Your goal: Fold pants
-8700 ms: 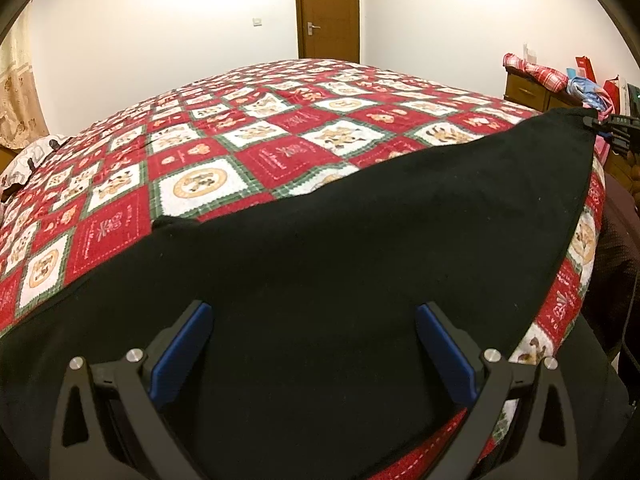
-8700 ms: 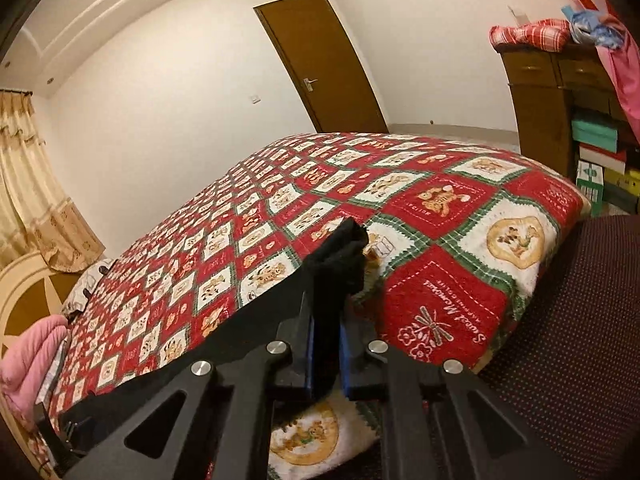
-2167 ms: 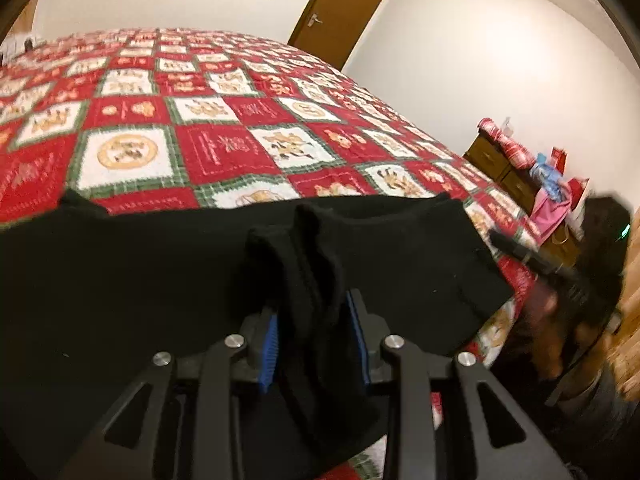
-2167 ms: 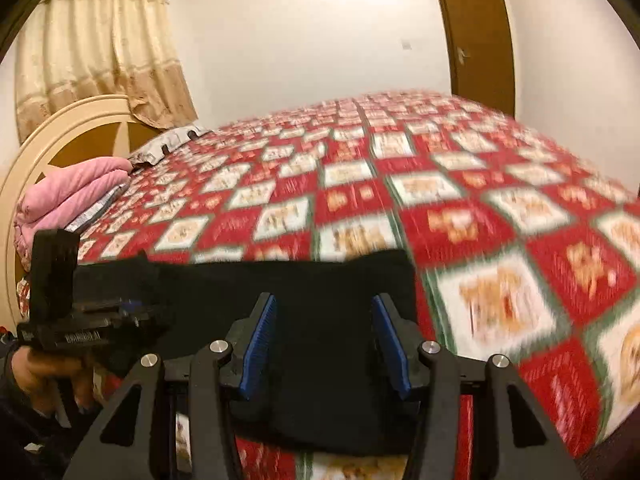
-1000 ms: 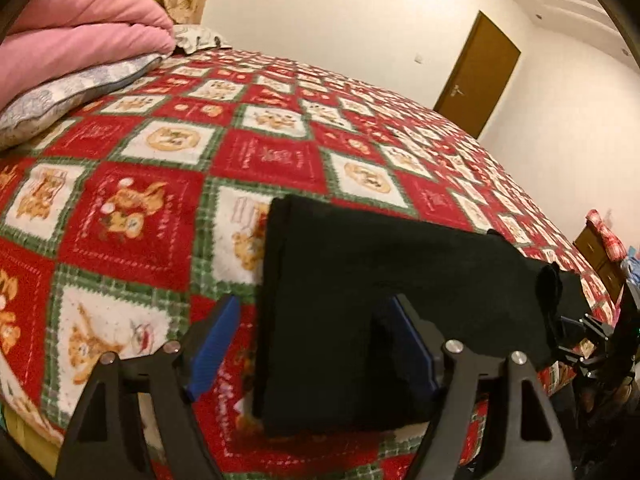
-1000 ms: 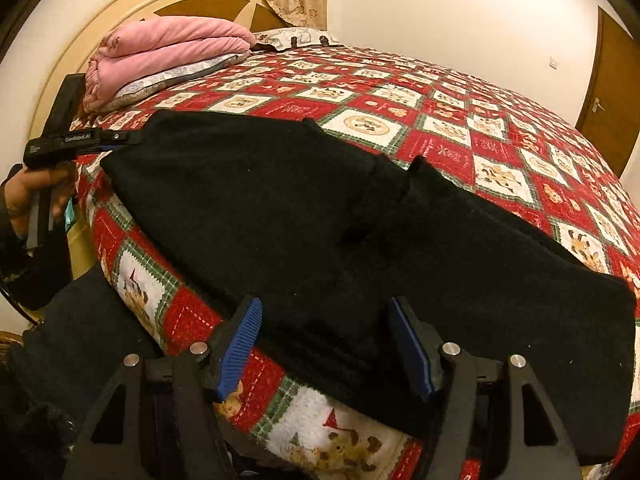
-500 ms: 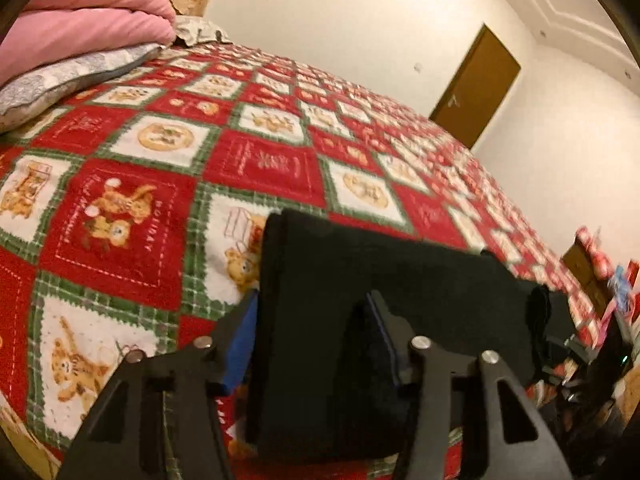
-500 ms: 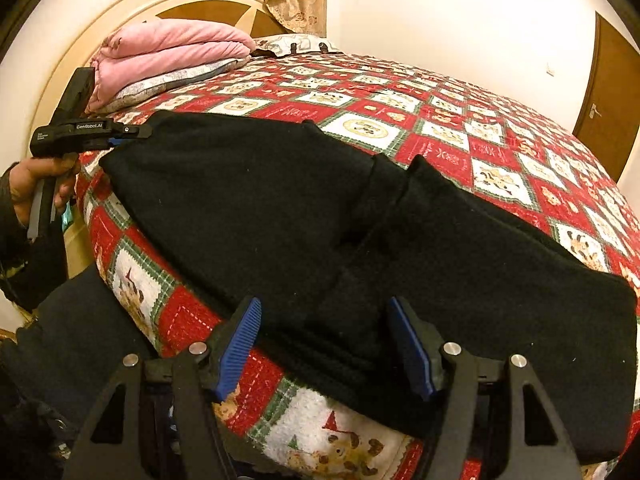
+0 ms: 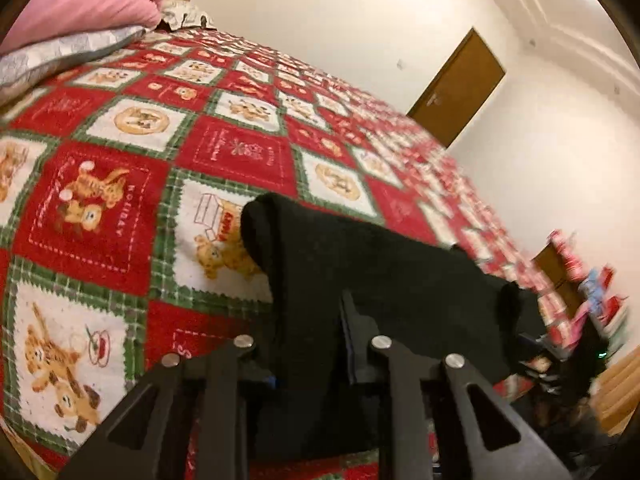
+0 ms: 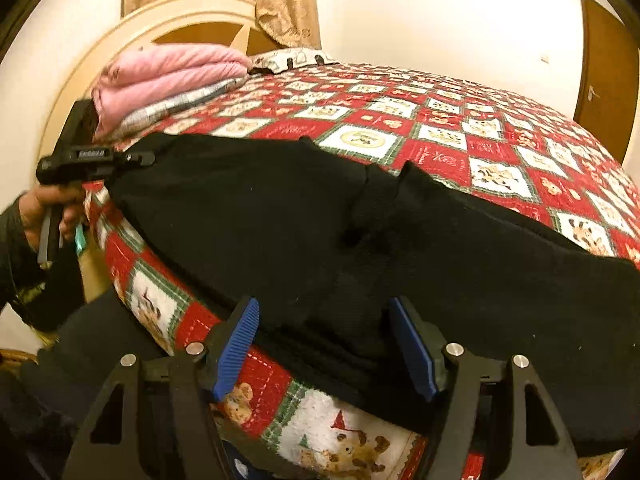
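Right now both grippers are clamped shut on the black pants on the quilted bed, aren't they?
Only the left gripper is shut on the black pants. The right wrist view shows the right gripper open, its blue pads either side of the fabric at the edge of the quilted bed.

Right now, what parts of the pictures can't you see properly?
- Left wrist view: the left gripper pinches the black pants; cloth covers its blue pads.
- Left wrist view: the dresser and its clutter are motion-blurred.
- Right wrist view: the pants run past the right edge.
- Right wrist view: the quilt under the pants is covered.
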